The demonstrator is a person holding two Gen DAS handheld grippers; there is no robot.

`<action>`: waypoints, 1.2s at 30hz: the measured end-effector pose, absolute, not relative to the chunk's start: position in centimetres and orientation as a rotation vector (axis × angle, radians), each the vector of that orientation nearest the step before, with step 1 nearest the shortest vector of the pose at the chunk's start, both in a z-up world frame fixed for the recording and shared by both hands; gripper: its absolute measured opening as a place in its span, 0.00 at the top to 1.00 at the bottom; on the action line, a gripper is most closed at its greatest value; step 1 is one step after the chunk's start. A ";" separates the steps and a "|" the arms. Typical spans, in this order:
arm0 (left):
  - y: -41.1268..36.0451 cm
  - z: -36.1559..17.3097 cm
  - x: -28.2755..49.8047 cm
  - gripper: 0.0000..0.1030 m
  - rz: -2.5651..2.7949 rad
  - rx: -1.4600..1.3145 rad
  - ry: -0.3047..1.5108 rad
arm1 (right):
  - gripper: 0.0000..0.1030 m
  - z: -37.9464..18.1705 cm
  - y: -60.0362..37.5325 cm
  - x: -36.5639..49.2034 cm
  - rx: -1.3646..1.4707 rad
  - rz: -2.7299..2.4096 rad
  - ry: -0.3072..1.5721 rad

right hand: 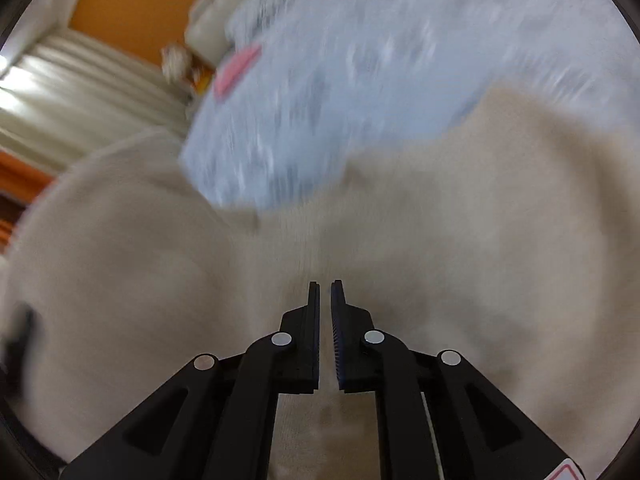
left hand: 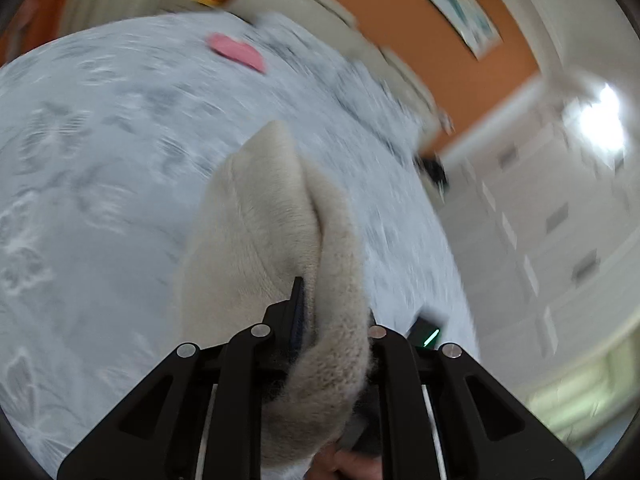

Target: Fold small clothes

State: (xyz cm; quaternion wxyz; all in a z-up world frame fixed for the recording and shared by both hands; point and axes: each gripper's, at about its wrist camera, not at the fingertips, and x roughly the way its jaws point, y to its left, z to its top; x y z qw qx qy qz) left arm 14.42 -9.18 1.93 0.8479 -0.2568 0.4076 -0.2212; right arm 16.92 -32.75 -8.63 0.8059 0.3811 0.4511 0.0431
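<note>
A cream fleece garment (left hand: 276, 240) hangs from my left gripper (left hand: 332, 304), which is shut on a thick fold of it above the bed. The right finger is hidden under the fleece. In the right wrist view the same cream garment (right hand: 440, 240) fills the lower half, blurred. My right gripper (right hand: 325, 292) has its jaws nearly together with a thin gap, above or on the fleece; whether cloth is pinched between them does not show. A pink cloth (left hand: 236, 51) lies far back on the bed, also in the right wrist view (right hand: 236, 70).
The bed has a pale blue-grey patterned cover (left hand: 100, 160). A cream headboard (left hand: 320, 12) and an orange wall (left hand: 420, 32) stand behind it. White cabinets (left hand: 540, 220) are to the right. Curtains (right hand: 80, 92) hang at the left.
</note>
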 end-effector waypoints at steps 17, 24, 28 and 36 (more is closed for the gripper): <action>-15.5 -1.5 11.4 0.06 -0.400 -0.104 0.802 | 0.38 -9.2 -41.5 14.7 0.936 0.071 0.950; -11.5 -7.8 15.7 0.07 -0.240 -0.079 1.034 | 0.36 -10.1 -37.1 16.7 0.806 0.085 1.060; -11.0 -7.8 15.4 0.07 -0.262 -0.055 1.031 | 0.30 -10.2 -35.6 17.5 0.754 0.064 1.074; -11.5 -8.6 16.2 0.06 -0.286 -0.020 1.060 | 0.30 -10.4 -34.8 17.6 0.682 0.030 1.083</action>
